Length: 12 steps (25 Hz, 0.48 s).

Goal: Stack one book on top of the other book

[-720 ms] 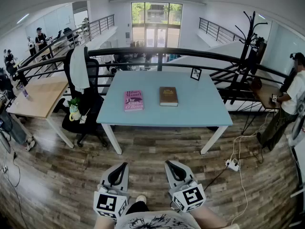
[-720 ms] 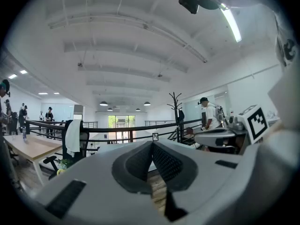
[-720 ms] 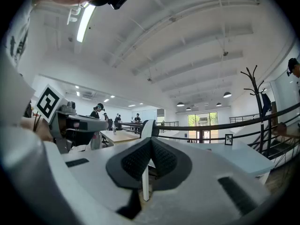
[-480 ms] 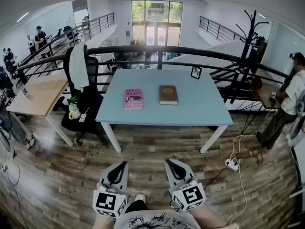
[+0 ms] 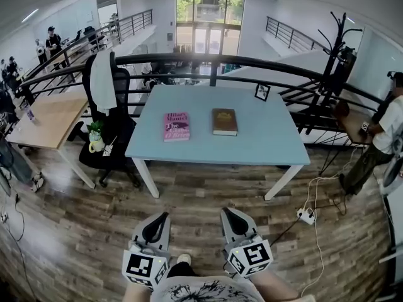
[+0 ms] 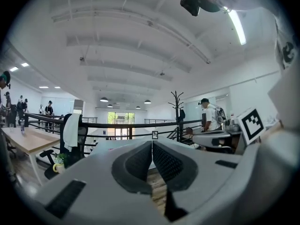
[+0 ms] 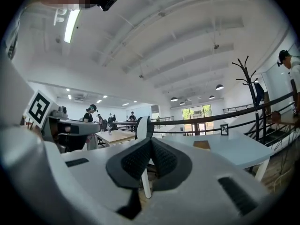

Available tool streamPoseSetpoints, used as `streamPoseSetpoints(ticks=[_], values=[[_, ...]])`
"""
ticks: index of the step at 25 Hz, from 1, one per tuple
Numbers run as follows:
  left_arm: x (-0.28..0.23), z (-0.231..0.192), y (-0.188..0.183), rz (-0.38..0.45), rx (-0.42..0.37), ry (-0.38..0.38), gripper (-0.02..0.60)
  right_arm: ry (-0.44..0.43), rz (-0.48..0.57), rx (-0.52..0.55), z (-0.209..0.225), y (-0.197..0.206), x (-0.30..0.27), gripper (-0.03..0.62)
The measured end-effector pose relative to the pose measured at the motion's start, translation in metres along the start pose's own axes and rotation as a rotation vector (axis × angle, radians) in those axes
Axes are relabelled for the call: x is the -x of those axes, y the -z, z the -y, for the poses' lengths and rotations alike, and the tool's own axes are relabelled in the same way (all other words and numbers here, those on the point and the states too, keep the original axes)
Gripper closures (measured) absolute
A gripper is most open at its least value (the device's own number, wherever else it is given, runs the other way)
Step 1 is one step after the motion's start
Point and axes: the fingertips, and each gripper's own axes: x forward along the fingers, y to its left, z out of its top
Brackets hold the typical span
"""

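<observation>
Two books lie apart on the blue bench (image 5: pixel 252 140): pink book (image 5: pixel 177 126), brown book (image 5: pixel 224 121). One picture frame (image 5: pixel 262 92) at the far corner, one chair (image 5: pixel 108 115) beside. Both closed and empty, well short of the bench: left claw (image 5: pixel 162 216), right claw (image 5: pixel 226 211).

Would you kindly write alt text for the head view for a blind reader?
A pink book and a brown book lie apart on a light blue table. Nearer, the left gripper and right gripper, both shut, hover over wooden floor.

head view looks down; gripper views face the table (image 5: pixel 267 137).
</observation>
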Motion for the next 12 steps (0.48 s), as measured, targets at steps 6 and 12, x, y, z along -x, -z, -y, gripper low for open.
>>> streamPoseSetpoints(ticks=[6,12], values=[[-0.032,-0.054,-0.001,0.001,0.018,0.002,0.571,0.014,-0.024,0.017,-0.001,0.003,-0.060,0.602],[-0.072,-0.123,-0.006,0.005,0.017,0.015,0.571,0.056,-0.034,0.029,0.002,-0.001,-0.134,0.602]])
